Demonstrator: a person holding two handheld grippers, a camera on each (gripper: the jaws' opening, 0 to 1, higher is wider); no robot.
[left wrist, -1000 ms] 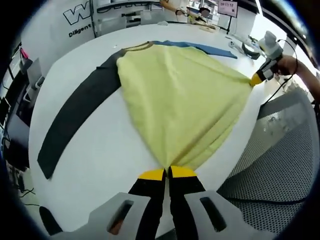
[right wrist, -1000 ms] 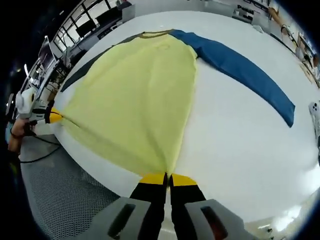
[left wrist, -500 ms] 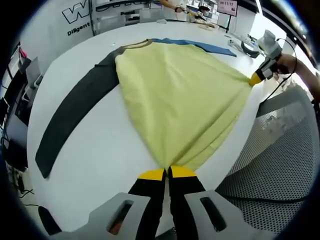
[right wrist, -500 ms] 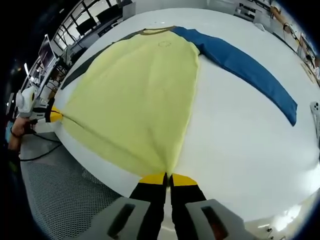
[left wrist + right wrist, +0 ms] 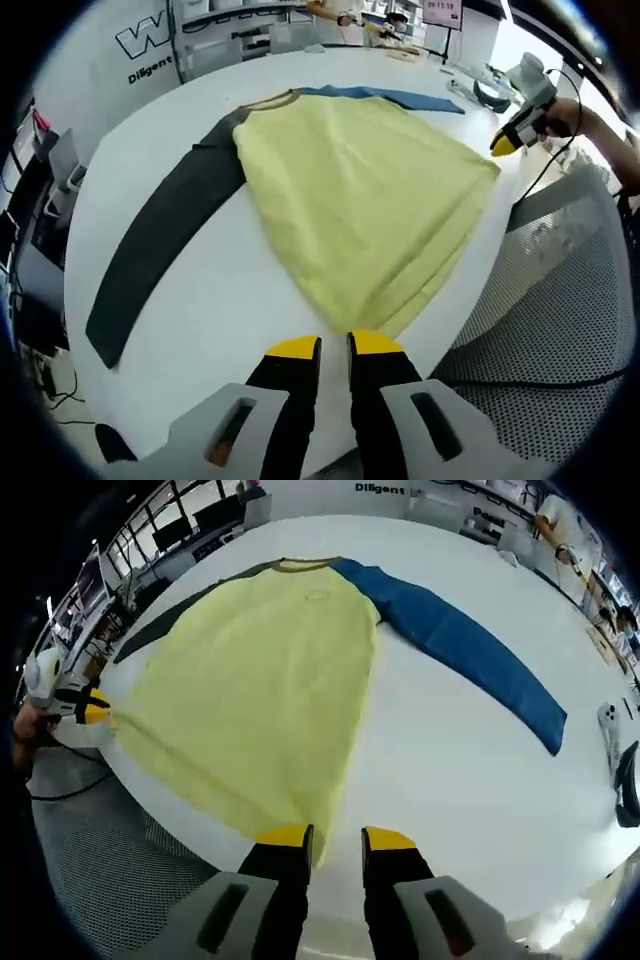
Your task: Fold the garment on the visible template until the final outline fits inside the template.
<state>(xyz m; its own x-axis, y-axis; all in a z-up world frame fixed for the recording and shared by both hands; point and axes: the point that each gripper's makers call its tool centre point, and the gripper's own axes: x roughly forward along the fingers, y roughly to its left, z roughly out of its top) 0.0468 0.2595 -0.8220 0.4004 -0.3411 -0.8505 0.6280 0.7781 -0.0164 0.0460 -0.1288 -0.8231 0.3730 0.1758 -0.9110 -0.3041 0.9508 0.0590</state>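
Left gripper view: left gripper (image 5: pixel 335 346) jaws spread, empty, the yellow long-sleeved shirt with one grey and one blue sleeve (image 5: pixel 350 200) flat on the white round table (image 5: pixel 200 300) just ahead, hem nearest, probably laid out for folding. Right gripper view: right gripper (image 5: pixel 337 835) likewise parted at the hem's other corner, blue sleeve (image 5: pixel 470 650) stretched ahead-right.

Left claw (image 5: pixel 335 347) parted — yellow garment (image 5: pixel 360 200) flat on white table (image 5: pixel 215 290).

The white table (image 5: pixel 450 770) is bare between the yellow shirt (image 5: pixel 260 690) and its blue sleeve (image 5: pixel 460 645), so a gripper can pass there. In the left gripper view, bare table also lies between the grey sleeve (image 5: pixel 160 250) and the shirt body. A phone (image 5: pixel 607 720) lies near the far right edge.
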